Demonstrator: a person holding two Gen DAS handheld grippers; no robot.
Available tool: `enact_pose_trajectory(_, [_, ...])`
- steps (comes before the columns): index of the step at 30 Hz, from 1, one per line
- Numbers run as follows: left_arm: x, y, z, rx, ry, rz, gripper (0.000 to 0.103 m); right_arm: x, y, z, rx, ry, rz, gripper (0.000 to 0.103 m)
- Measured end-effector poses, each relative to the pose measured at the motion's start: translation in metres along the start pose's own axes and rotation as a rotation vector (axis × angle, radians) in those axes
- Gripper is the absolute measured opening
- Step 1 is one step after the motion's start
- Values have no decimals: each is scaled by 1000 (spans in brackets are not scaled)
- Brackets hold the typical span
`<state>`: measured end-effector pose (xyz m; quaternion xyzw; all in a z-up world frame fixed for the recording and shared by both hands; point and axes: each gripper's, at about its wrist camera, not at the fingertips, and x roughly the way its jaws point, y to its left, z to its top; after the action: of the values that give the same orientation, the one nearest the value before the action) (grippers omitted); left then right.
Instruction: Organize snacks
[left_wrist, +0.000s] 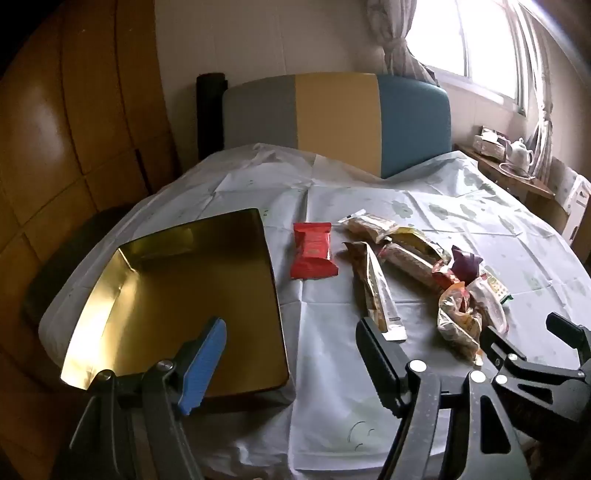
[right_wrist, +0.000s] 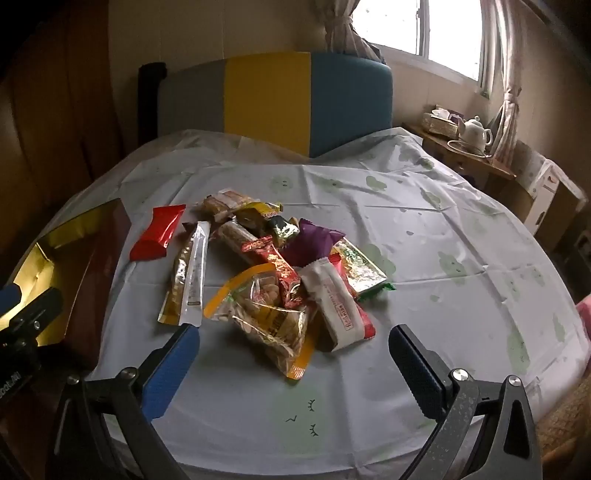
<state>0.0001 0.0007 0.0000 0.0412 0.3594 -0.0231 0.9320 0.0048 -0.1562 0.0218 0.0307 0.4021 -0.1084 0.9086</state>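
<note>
Loose pile of small crinkly plastic snack packets (right_wrist: 280, 273) sits mid-way across the bed (right_wrist: 424, 229), on a pale blue sheet with green cloud prints. Shallow rectangular tin box with shiny gold inside (left_wrist: 177, 295) lies to the left of the pile, empty, open side up. Flat red foil packet (left_wrist: 313, 250) lies alone between box and pile, near the box rim, not touching it. Long gold-and-white stick pouch (right_wrist: 188, 273) lies at the pile's left edge. Clear bag of nuts with orange trim (right_wrist: 266, 314) and white wrapped bar (right_wrist: 332, 306) lie at the near edge of the pile, overlapping other packets.

Handling, as a judgement: all light, soft, slippery film; contents likely crumbly, so a gentle squeeze. Best hold is across the middle of a packet's short width or on a crimped end seal; the nut bag is puffy and may slip. The lone red packet looks the easiest pick, nothing on top of it.

Left tool (left_wrist: 291, 354): blue-padded fingers spread wide, nothing between them, hovering over the box's near corner and the sheet, tilted down. Right tool (right_wrist: 295, 362): fully spread, nothing held, aimed down at the near edge of the pile, nut bag just ahead of it, pads touching nothing.
</note>
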Motion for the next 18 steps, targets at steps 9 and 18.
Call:
enact_pose_trajectory(9, [-1, 1, -1, 3, -15, 15, 74, -5, 10, -1, -75, -30, -26, 103])
enact_pose_trajectory(18, [-1, 5, -4, -4, -7, 12, 74, -6, 10, -2, -65, -32, -4, 103])
